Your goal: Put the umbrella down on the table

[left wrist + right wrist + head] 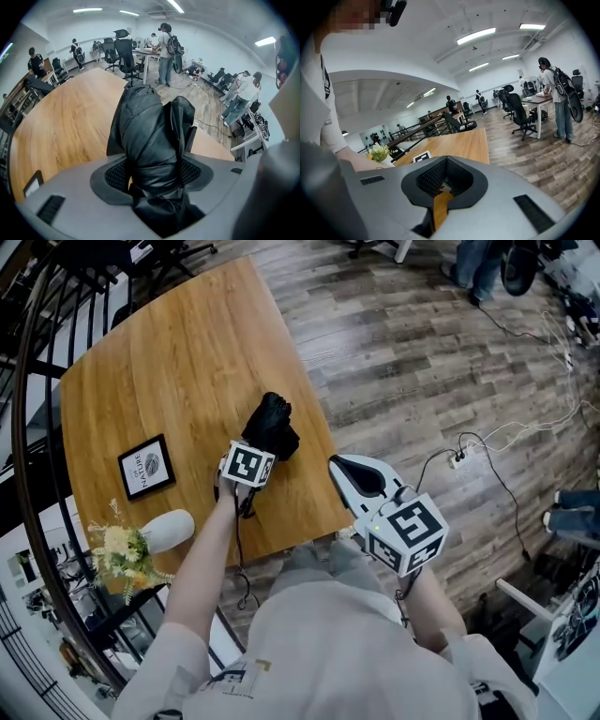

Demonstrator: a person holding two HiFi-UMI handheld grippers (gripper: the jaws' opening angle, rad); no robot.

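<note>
Though it is probably soft and light, the umbrella (149,131) is clamped at its waist by the left gripper (152,174) over the counter (61,126); the right gripper (443,182) has its jaws closed and empty.

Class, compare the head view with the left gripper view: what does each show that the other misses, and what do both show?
Only the head view shows the white vase of flowers near the table's edge. Only the left gripper view shows the ceiling lights and the left gripper with its jaws pressed against the sides of the black folded umbrella. Both show that umbrella, held by the left gripper, and the wooden table.
</note>
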